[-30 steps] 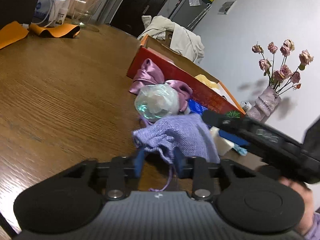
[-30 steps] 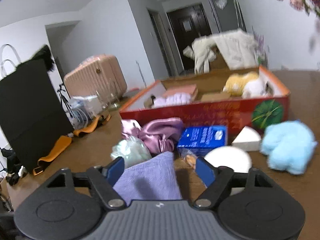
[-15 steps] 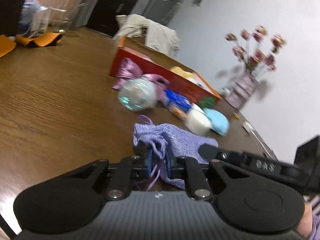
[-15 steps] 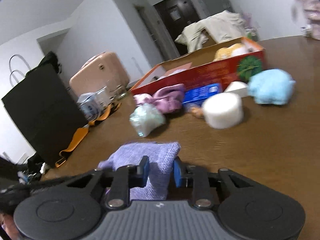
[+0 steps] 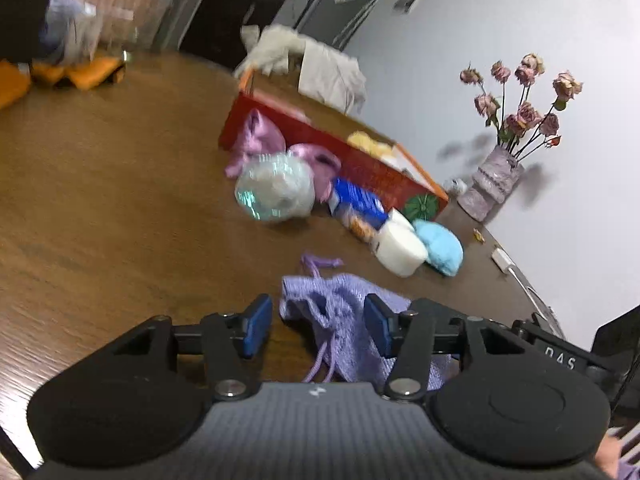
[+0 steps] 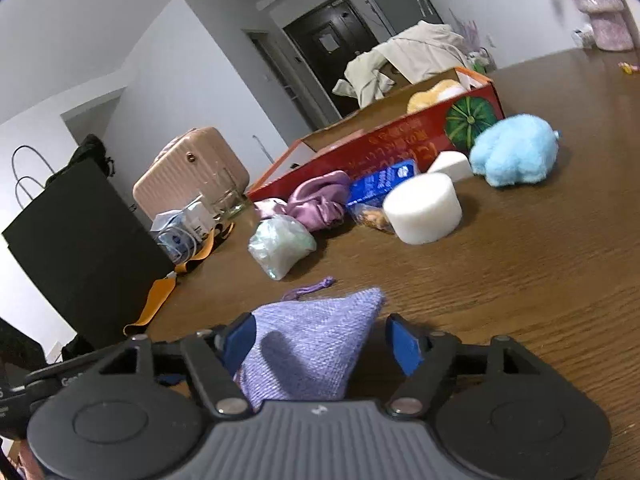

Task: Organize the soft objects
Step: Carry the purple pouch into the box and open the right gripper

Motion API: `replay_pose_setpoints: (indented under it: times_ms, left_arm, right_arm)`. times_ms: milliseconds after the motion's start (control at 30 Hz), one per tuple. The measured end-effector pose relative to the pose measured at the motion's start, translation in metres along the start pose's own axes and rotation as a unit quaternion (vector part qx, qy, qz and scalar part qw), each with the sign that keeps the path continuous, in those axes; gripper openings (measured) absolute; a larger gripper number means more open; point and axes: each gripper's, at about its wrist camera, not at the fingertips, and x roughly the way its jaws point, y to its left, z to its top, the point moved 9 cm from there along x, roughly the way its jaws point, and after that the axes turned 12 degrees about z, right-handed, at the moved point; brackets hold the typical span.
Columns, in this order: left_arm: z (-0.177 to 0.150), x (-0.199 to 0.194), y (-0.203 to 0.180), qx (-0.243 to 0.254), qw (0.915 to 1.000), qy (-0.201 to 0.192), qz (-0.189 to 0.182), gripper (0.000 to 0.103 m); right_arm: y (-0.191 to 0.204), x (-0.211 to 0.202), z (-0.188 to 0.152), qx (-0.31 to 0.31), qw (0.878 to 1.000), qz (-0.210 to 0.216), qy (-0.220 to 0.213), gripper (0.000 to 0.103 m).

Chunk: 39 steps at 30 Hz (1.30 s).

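A purple knitted drawstring pouch [image 5: 340, 308] [image 6: 312, 340] lies on the brown wooden table, near its front. My left gripper [image 5: 317, 325] straddles the pouch's gathered mouth; its jaws are opening and the blue pads stand clear of the fabric. From the other side, my right gripper [image 6: 322, 342] straddles the pouch's closed end; its jaws are opening too, and the right pad is well off the cloth. Farther back lie a pink satin cloth [image 6: 320, 200], a light blue plush [image 6: 512, 152], a white foam cylinder [image 6: 424, 212] and a clear bag of pale stuffing [image 6: 280, 248].
An open red cardboard box [image 6: 380, 148] with a yellow plush inside stands behind the soft things, and a blue snack packet [image 5: 356, 204] lies in front of it. A vase of dried roses [image 5: 492, 184] is at the back right. A black bag [image 6: 80, 248], a glass and orange straps sit to the left.
Half a second ago both grippers were shut on the purple pouch. Both have since opened, and the pouch rests loose on the table between their pads.
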Motion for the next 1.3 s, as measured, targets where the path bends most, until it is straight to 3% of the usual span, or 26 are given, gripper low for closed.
replay_pose_setpoints:
  times_ms: [33,67,100,133,300,433,633,733,867,1033,1133,1200,1267,1300]
  left_arm:
    - [-0.002,0.003,-0.001,-0.001,0.9999,0.01,-0.007,0.044]
    - [-0.005,0.006,-0.001,-0.003,0.9997,0.019,-0.011,0.031]
    - [-0.007,0.008,-0.002,-0.004,0.9995,0.027,-0.017,0.026]
    - [-0.008,0.009,-0.003,-0.006,0.9992,0.033,-0.024,0.019]
    - [-0.002,0.004,-0.019,0.011,0.9992,0.022,-0.033,0.014]
    - [0.033,0.0,-0.044,0.03,0.9977,-0.007,-0.06,0.013]
    - [0.134,0.035,-0.089,0.062,0.9935,-0.045,-0.084,0.013]
    - [0.187,0.084,-0.11,0.088,0.9931,-0.044,-0.063,0.013]
    - [0.232,0.171,-0.117,0.113,0.9936,-0.002,-0.01,0.013]
    - [0.254,0.266,-0.1,0.125,0.9889,0.049,0.064,0.013]
    - [0.25,0.297,-0.087,0.129,0.9846,0.076,0.09,0.016]
    - [0.247,0.299,-0.085,0.132,0.9842,0.083,0.084,0.022]
    - [0.249,0.292,-0.086,0.135,0.9853,0.077,0.07,0.042]
    - [0.25,0.287,-0.087,0.142,0.9848,0.07,0.073,0.043]
  right_arm:
    - [-0.002,0.002,-0.001,0.001,1.0,0.0,0.002,0.068]
    - [-0.004,0.002,-0.002,0.005,1.0,-0.001,0.003,0.055]
    - [-0.005,0.002,-0.001,0.011,1.0,0.005,0.001,0.044]
    - [-0.006,0.002,0.0,0.018,1.0,0.015,-0.001,0.041]
    - [-0.005,0.001,0.009,0.016,1.0,0.023,0.002,0.023]
    - [0.004,-0.004,0.041,-0.008,0.999,0.039,-0.013,0.021]
    - [0.003,0.013,0.158,-0.068,0.995,0.054,-0.041,0.021]
    - [-0.008,0.047,0.219,-0.087,0.995,0.043,-0.028,0.021]
    - [-0.049,0.124,0.284,-0.08,0.997,-0.002,0.019,0.021]
    - [-0.106,0.218,0.304,-0.054,0.994,-0.059,0.074,0.021]
    - [-0.135,0.259,0.296,-0.039,0.988,-0.089,0.117,0.031]
    - [-0.149,0.272,0.291,-0.047,0.983,-0.12,0.13,0.036]
    - [-0.155,0.277,0.289,-0.053,0.981,-0.127,0.133,0.039]
    - [-0.155,0.278,0.289,-0.05,0.982,-0.126,0.131,0.042]
